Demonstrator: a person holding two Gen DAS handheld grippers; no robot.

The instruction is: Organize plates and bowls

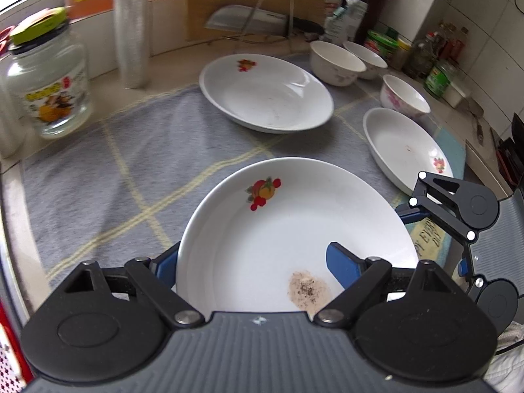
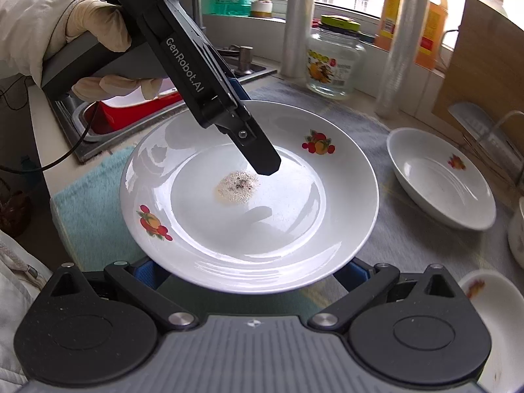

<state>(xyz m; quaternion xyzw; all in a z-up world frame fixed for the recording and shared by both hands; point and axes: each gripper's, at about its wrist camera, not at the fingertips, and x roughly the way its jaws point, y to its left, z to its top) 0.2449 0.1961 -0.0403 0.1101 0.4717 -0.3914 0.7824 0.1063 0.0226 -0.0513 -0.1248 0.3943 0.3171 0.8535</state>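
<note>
A white plate [image 1: 294, 229] with fruit prints is held in the air over a grey checked cloth [image 1: 131, 150]. In the left wrist view the left gripper [image 1: 252, 267] is closed on the near rim of this plate: one blue finger [image 1: 344, 268] lies on top, inside the plate, and the other blue finger [image 1: 165, 267] is seen under the rim, so the rim is clamped between them. A brown stain [image 1: 308, 290] is seen on the plate floor, just beside the upper finger.

In the right wrist view the same plate fills the centre, and the right gripper [image 2: 249, 271] is placed at the opposite rim. Its blue fingers [image 2: 355, 273] are seen only partly, below the plate edge at both sides; whether they press the plate cannot be told. The left gripper reaches in from above, held by a gloved hand [image 2: 98, 36], with its black finger over the stain.

Farther on the cloth, a second plate [image 1: 267, 93] is lying well apart from the held one, and a third plate [image 1: 404, 145] is lying to the right. Behind them three bowls are standing: two white ones [image 1: 335, 62] [image 1: 366, 54] near each other, and one with pink flowers [image 1: 404, 96] just beside the third plate. At the left a glass jar [image 1: 46, 75] with a green lid is standing by the window.
</note>
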